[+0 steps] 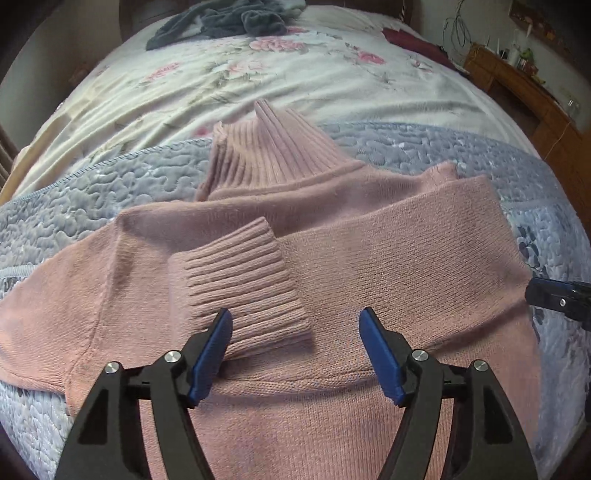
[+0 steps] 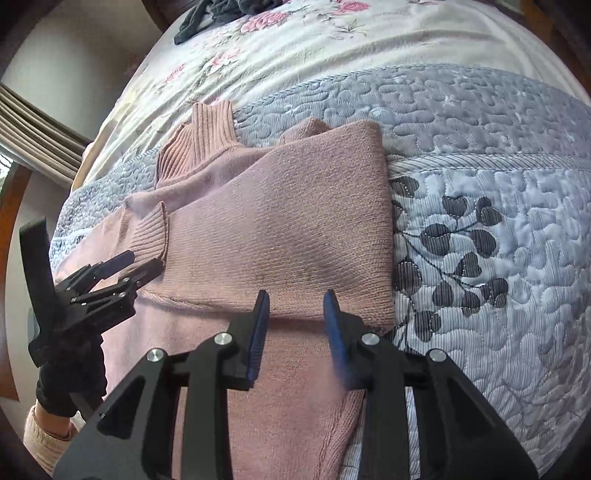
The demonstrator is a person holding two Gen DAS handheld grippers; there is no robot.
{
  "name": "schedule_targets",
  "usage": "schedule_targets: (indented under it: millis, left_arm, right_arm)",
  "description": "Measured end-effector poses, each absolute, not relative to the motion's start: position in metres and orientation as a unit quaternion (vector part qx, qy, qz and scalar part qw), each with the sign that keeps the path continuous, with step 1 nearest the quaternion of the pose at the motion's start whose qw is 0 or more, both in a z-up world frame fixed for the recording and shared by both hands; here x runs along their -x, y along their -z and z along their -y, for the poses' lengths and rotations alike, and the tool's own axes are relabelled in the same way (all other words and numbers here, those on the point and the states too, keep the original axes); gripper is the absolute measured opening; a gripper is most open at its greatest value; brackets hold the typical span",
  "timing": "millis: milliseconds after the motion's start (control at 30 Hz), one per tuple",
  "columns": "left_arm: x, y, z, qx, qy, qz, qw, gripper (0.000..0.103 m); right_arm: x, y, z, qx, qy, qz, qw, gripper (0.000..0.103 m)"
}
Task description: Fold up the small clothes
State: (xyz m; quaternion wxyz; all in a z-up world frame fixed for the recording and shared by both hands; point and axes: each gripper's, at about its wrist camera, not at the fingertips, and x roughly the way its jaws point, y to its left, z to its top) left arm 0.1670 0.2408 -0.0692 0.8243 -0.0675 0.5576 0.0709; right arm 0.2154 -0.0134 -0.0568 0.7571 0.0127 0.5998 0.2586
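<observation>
1. Sweater (image 1: 388, 258), pink knit with a ribbed turtleneck collar (image 1: 266, 147), lies flat on the bed, its right sleeve (image 2: 288, 221) folded across the chest.
2. That sleeve ends in a ribbed cuff (image 1: 240, 280), thick and corrugated beside the fine, even knit of the body.
3. Under it lies a blue-grey quilt (image 2: 480, 125), puffy with wavy stitching and a dark leaf print; farther back lies a cream blanket (image 1: 221, 85) with pink flowers.
4. A dark grey garment (image 1: 221, 22) is heaped at the far end of the bed; a wooden desk (image 1: 524, 85) stands on the right side of the room, curtains (image 2: 40, 122) on the left.
5. The left claw (image 1: 295, 332) hangs wide open over the cuff, its blue pads empty.
6. The right claw (image 2: 295, 306) is also open, holding nothing, over the lower edge of the folded sleeve.
7. Right of the sweater's straight folded edge, the quilt is bare and roomy.
</observation>
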Motion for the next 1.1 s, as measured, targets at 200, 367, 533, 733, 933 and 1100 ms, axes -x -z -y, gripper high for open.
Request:
schedule_targets:
  millis: [200, 367, 533, 733, 933, 1100]
  left_arm:
    - [-0.162, 0.083, -0.255, 0.072, -0.080, -0.550, 0.828, 0.033]
    - [-0.141, 0.061, -0.286, 0.148, -0.063, -0.517, 0.841, 0.011]
    - [-0.111, 0.033, -0.320, 0.164, -0.072, -0.486, 0.856, 0.011]
    - [-0.085, 0.018, -0.377, 0.153, -0.125, -0.478, 0.855, 0.016]
    - [-0.068, 0.023, -0.418, 0.130, -0.182, -0.488, 0.844, 0.040]
    - [-0.077, 0.026, -0.394, 0.147, -0.127, -0.483, 0.854, 0.048]
  right_arm:
    - [-0.219, 0.083, 0.016, -0.037, -0.260, -0.618, 0.741, 0.036]
    - [-0.219, 0.083, 0.028, -0.061, -0.265, -0.621, 0.735, 0.036]
    - [-0.215, 0.075, 0.025, -0.039, -0.262, -0.615, 0.743, 0.037]
    - [-0.214, 0.076, 0.013, -0.018, -0.256, -0.614, 0.747, 0.038]
    - [-0.216, 0.074, 0.003, -0.021, -0.253, -0.614, 0.747, 0.040]
    - [-0.217, 0.067, -0.016, -0.031, -0.268, -0.610, 0.745, 0.040]
